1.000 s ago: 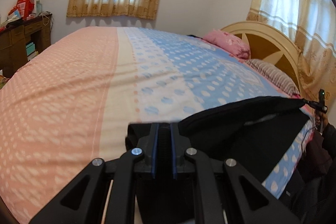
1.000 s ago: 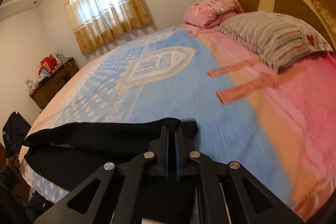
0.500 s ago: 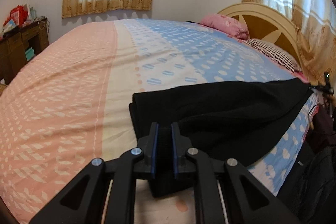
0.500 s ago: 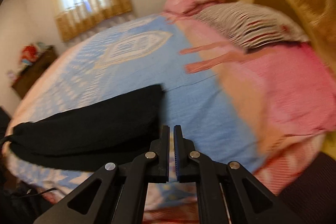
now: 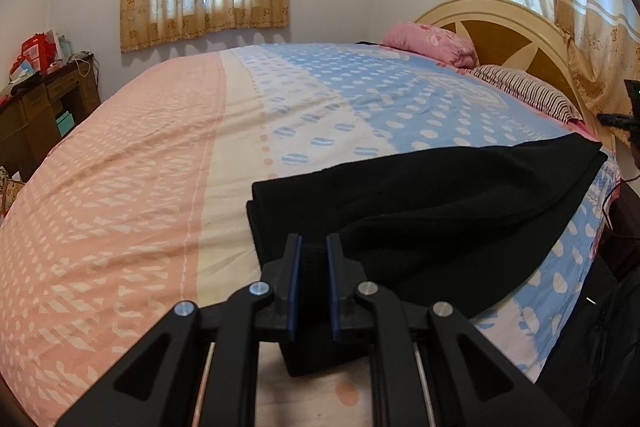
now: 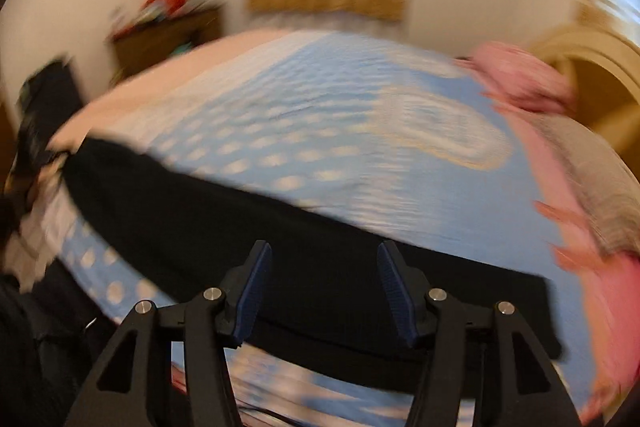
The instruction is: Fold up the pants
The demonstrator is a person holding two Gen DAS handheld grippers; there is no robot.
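Note:
Black pants (image 5: pixel 432 203) lie flat along the near edge of the bed, folded lengthwise into a long band. My left gripper (image 5: pixel 313 251) is shut on the pants' near left end, with black cloth between its blue pads. In the right wrist view, which is motion-blurred, the pants (image 6: pixel 224 215) stretch from left to right under my right gripper (image 6: pixel 324 259), which is open and empty just above the cloth.
The bed (image 5: pixel 160 155) has a pink, white and blue dotted cover. A pink pillow (image 5: pixel 432 41) and a striped pillow (image 5: pixel 528 95) lie by the headboard (image 5: pixel 504 27). A brown desk (image 5: pixel 36 115) with clutter stands at the far left wall.
The pants have been laid down flat on the bed. My right gripper has let go, opened wide and swung left. My left gripper still holds its end.

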